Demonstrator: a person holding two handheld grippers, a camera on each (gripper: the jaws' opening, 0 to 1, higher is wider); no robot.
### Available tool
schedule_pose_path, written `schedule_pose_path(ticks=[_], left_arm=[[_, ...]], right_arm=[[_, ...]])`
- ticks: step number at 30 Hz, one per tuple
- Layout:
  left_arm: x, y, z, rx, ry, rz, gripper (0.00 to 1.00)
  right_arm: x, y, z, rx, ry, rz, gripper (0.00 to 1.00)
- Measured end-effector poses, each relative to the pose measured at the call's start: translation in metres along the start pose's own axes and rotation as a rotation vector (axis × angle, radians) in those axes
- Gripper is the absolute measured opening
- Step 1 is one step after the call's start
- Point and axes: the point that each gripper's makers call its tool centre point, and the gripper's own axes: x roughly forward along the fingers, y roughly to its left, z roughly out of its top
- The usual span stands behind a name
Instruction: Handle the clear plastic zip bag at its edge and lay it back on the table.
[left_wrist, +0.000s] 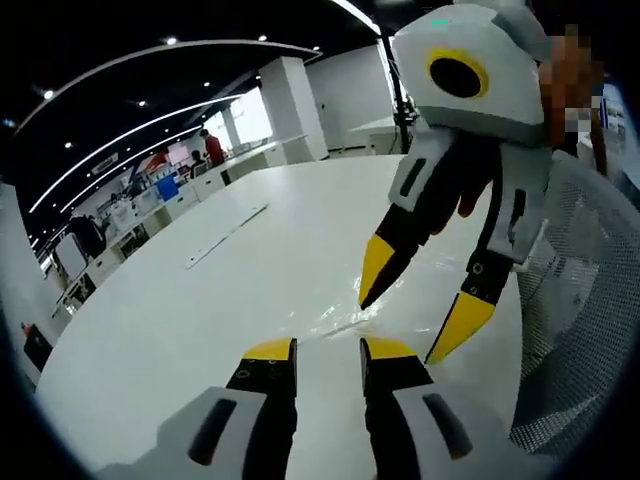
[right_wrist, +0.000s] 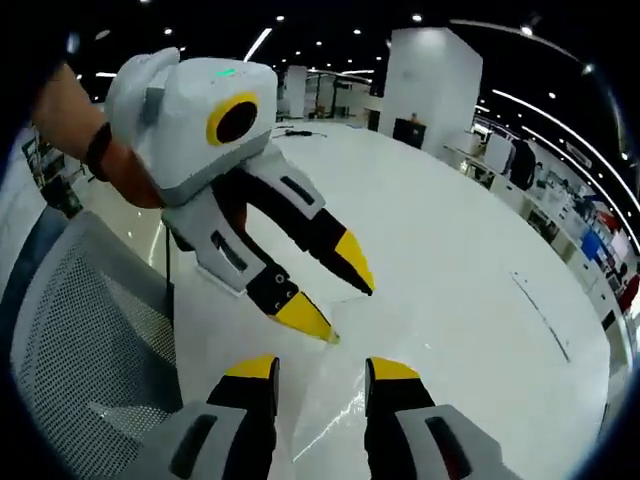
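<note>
— Nearest the lens in the left gripper view?
— Left gripper (left_wrist: 328, 350), jaws spread, gripping nothing, low over the white tabletop (left_wrist: 200, 300).
— And the bag?
— Clear plastic zip bag (left_wrist: 375, 305) lies flat on the tabletop just beyond those tips. Right gripper (left_wrist: 412, 325) comes down from above, jaws wide apart, one yellow tip touching the bag's edge.
— The right gripper view?
— Same bag (right_wrist: 350, 390) between and ahead of the open jaws, with the other gripper's tips at its edge. A mesh chair (right_wrist: 85, 340) stands beside the tabletop.
</note>
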Motion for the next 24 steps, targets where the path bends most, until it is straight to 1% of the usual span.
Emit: schedule_pose_path(ticks=[2, 3, 4, 6, 7, 8, 9, 11, 13, 15, 17, 18, 21, 22, 24], left_arm=[[0.001, -0.001, 0.001, 0.003, 0.000, -0.006, 0.18], [0.001, -0.002, 0.002, 0.004, 0.000, -0.014, 0.17], [0.001, -0.003, 0.002, 0.005, 0.003, -0.016, 0.16], [0.001, -0.004, 0.003, 0.009, 0.006, -0.018, 0.16], [0.001, -0.004, 0.003, 0.011, 0.006, -0.018, 0.15], [-0.001, -0.005, 0.004, 0.014, 0.008, -0.018, 0.15], [-0.002, -0.004, 0.004, 0.018, 0.008, -0.016, 0.15], [-0.005, -0.003, 0.002, 0.031, 0.015, -0.011, 0.17], [-0.006, 0.000, -0.001, 0.037, 0.021, -0.007, 0.19], [-0.007, 0.006, -0.007, 0.031, 0.032, -0.001, 0.21], [-0.008, 0.012, -0.012, 0.022, 0.050, 0.014, 0.24], [-0.008, 0.015, -0.013, 0.023, 0.050, 0.025, 0.26], [-0.009, 0.024, -0.017, 0.020, 0.059, 0.049, 0.29], [-0.010, 0.027, -0.019, 0.016, 0.064, 0.058, 0.30], [-0.010, 0.030, -0.021, 0.013, 0.069, 0.063, 0.31]], right_arm=[[0.007, -0.004, -0.008, -0.014, 0.039, -0.026, 0.28], [0.014, -0.004, -0.009, -0.002, 0.031, -0.021, 0.26], [0.015, -0.005, -0.009, 0.010, 0.030, -0.023, 0.21], [0.016, -0.006, -0.008, 0.026, 0.023, -0.031, 0.05], [0.015, -0.006, -0.008, 0.025, 0.022, -0.033, 0.00], [0.014, -0.009, -0.007, 0.024, 0.019, -0.052, 0.00], [0.012, -0.008, -0.007, 0.022, 0.018, -0.056, 0.00], [0.012, -0.007, -0.006, 0.019, 0.011, -0.047, 0.00], [0.009, -0.007, -0.006, -0.005, 0.009, -0.051, 0.00], [0.004, -0.006, -0.005, -0.016, 0.000, -0.042, 0.00], [-0.002, -0.004, 0.000, -0.053, -0.016, -0.034, 0.00], [-0.004, -0.004, 0.002, -0.071, -0.018, -0.028, 0.00], [-0.010, -0.005, 0.003, -0.086, -0.032, -0.022, 0.00], [-0.018, -0.005, 0.005, -0.102, -0.031, -0.022, 0.00], [-0.021, -0.005, 0.004, -0.128, -0.026, -0.020, 0.00]])
